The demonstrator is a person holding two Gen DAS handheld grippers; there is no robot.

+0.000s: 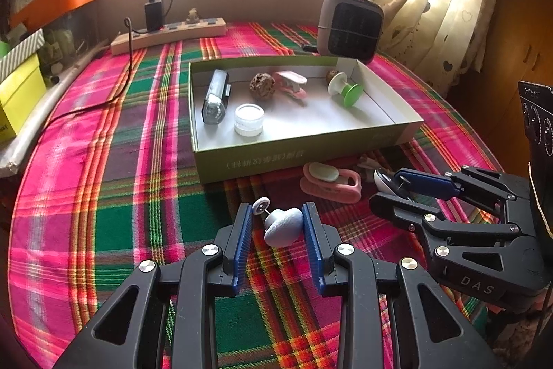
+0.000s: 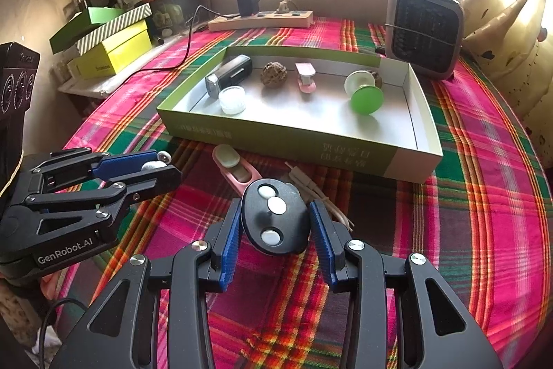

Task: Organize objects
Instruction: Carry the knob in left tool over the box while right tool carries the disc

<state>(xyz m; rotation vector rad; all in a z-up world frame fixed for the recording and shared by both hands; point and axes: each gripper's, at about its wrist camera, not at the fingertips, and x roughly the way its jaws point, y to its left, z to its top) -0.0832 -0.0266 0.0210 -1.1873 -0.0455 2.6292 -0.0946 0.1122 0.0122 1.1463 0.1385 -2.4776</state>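
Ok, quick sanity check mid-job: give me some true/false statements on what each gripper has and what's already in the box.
1. The left gripper has a pale grey mushroom-shaped knob between its fingers. True.
2. The right gripper is empty. False: a black oval remote with three white buttons sits between its fingers.
3. The green-sided cardboard box already holds a small clear jar and a brown walnut. True.
4. The pink clip outside the box lies inside it. False: it lies on the plaid cloth, in front of the box's near wall.
5. The green-and-white spool stands on the power strip. False: it lies in the box.
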